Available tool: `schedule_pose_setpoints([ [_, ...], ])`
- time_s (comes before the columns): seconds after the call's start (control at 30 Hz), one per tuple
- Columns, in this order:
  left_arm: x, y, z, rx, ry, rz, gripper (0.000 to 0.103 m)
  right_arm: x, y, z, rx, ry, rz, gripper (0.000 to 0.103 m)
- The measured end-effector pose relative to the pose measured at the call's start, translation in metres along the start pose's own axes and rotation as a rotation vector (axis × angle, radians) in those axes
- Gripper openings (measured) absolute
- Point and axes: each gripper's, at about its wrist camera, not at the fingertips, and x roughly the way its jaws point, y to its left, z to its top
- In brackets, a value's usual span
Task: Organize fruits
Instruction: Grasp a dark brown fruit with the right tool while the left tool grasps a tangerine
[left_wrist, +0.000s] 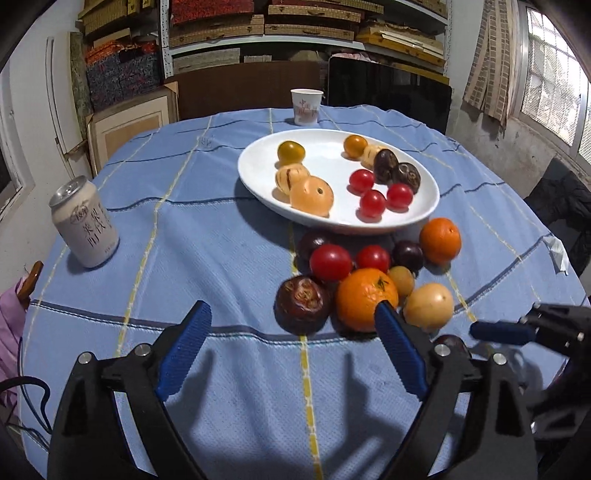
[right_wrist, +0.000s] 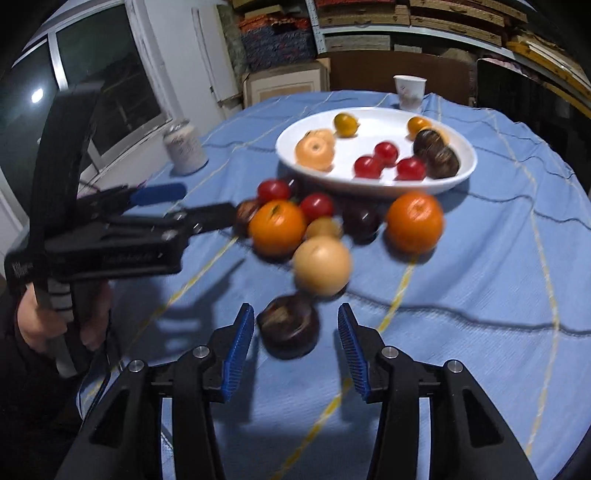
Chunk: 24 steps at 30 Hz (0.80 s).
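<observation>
A white oval plate (left_wrist: 258, 162) (right_wrist: 291, 144) holds several fruits: red tomatoes, yellow tomatoes, striped melons, dark brown fruits. A pile of loose fruit lies in front of it on the blue cloth: two oranges (left_wrist: 365, 302) (right_wrist: 413, 221), red tomatoes (left_wrist: 330, 261), dark plums, a tan round fruit (left_wrist: 428, 306) (right_wrist: 322, 265) and a dark wrinkled fruit (left_wrist: 302, 303). My left gripper (left_wrist: 293, 314) is open, just short of the wrinkled fruit and the near orange. My right gripper (right_wrist: 295, 314) is open, its blue pads on either side of another dark brown fruit (right_wrist: 289, 325), not touching it.
A white drink can (left_wrist: 85, 227) (right_wrist: 184, 149) stands at the table's left. A paper cup (left_wrist: 306, 106) (right_wrist: 409, 92) stands behind the plate. The left gripper also shows in the right wrist view (right_wrist: 173, 206). Shelves of boxes stand behind the table.
</observation>
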Motion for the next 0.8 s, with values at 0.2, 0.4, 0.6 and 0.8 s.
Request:
schedule_pose_setpoints([
  [0.2, 0.002, -0.01, -0.008, 0.047, 0.001, 0.006, 0.088, 0.017, 0.01, 0.0, 0.022, 0.044, -0.052, 0.059],
  [0.4, 0.002, -0.008, -0.008, 0.035, 0.003, 0.007, 0.088, 0.007, 0.016, -0.005, -0.005, 0.012, -0.097, 0.04],
  [0.6, 0.006, -0.028, -0.004, 0.097, -0.002, 0.025, 0.088, -0.01, -0.021, -0.01, 0.123, -0.045, -0.067, 0.041],
  [0.8, 0.025, -0.058, -0.001, 0.174, 0.036, 0.017, 0.056, -0.002, -0.036, -0.011, 0.195, -0.019, -0.025, 0.042],
])
